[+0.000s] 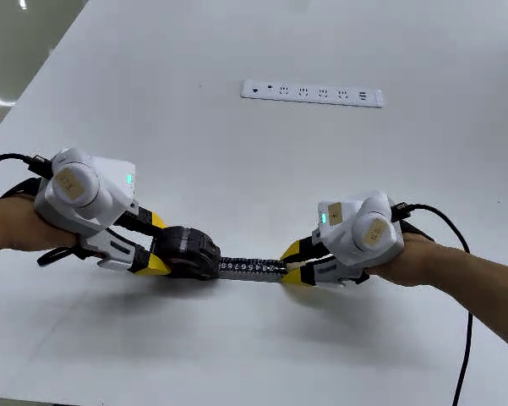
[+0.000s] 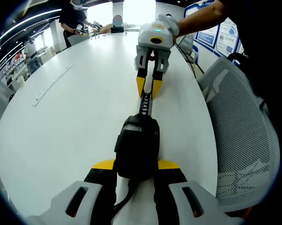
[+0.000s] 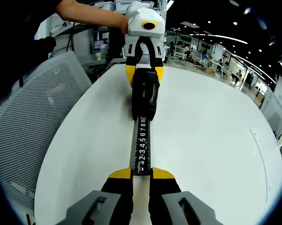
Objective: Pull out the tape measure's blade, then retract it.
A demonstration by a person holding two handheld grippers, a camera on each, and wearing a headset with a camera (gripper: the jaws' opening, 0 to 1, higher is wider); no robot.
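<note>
Nearest, the left gripper (image 1: 155, 245) with jaws clenched on a chunky black plastic tape measure case (image 1: 190, 252), its dark numbered metal blade (image 1: 252, 266) drawn out a short way over the white surface (image 1: 237, 161), the right gripper (image 1: 294, 262) with jaws pinching the blade's end, a long white power strip (image 1: 313, 92) farther back.

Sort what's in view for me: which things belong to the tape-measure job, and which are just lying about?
Job: black tape measure case, clamped in the left gripper; its black numbered blade, partly drawn out, end pinched by the right gripper.
Lying about: long white power strip on the white table; grey mesh chair beside it.
</note>
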